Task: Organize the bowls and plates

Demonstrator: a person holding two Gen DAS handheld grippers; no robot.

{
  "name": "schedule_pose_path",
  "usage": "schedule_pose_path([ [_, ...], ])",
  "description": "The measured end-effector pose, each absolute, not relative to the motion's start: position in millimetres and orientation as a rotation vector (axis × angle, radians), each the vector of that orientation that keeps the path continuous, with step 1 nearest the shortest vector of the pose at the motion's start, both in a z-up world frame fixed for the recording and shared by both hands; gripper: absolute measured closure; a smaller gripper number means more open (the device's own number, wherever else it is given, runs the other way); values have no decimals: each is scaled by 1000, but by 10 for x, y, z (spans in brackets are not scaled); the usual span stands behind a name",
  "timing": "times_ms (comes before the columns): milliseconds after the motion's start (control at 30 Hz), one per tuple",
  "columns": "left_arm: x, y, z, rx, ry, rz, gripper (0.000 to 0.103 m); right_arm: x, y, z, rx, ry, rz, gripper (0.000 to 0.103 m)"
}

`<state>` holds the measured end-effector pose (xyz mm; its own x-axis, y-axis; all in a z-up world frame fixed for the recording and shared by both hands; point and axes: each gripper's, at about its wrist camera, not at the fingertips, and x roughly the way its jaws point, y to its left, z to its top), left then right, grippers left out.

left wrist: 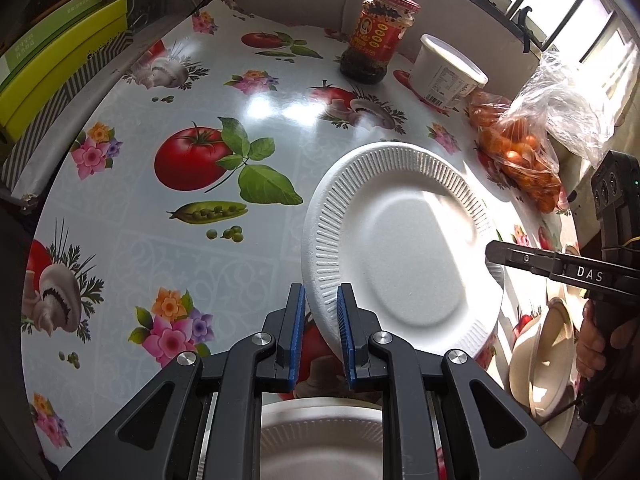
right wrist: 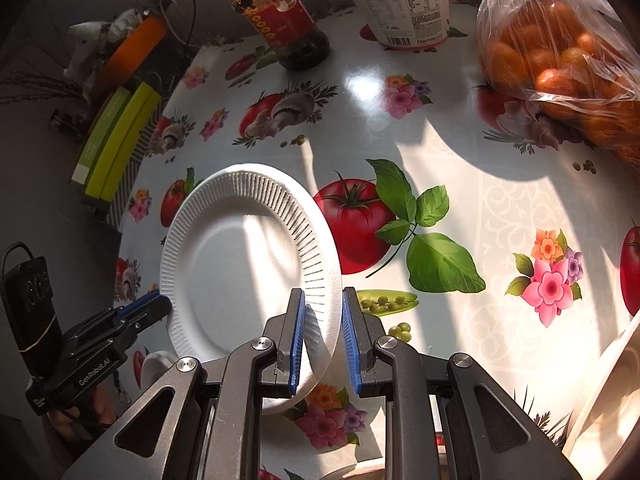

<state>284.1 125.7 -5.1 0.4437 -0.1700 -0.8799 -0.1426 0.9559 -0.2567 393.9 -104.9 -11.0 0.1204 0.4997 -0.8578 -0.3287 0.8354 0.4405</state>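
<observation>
A white foam plate with a ribbed rim (left wrist: 404, 248) (right wrist: 244, 256) is held tilted above the printed tablecloth (left wrist: 192, 92). My left gripper (left wrist: 322, 328) is shut on its near rim. My right gripper (right wrist: 322, 332) has its jaws around the opposite rim; the left pad touches it, a small gap shows at the right pad. The right gripper shows in the left wrist view (left wrist: 500, 256), the left gripper in the right wrist view (right wrist: 160, 306). Another white plate (left wrist: 320, 436) lies below the left gripper. Beige bowls (left wrist: 540, 360) are stacked at the right.
At the back stand a red-labelled sauce jar (left wrist: 380, 36) (right wrist: 280, 16), a white tub (left wrist: 444, 72) (right wrist: 400, 0) and a plastic bag of small orange fruit (left wrist: 524, 156) (right wrist: 560, 52). Green boxes (left wrist: 60, 52) (right wrist: 116, 140) sit off the table's left edge.
</observation>
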Motion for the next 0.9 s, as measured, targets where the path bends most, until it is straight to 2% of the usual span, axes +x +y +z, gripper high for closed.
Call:
schedule_pose_path([
  [900, 2365, 1336, 193, -323, 1064, -21, 86, 3317, -1010, 248, 154, 1265, 639, 85],
])
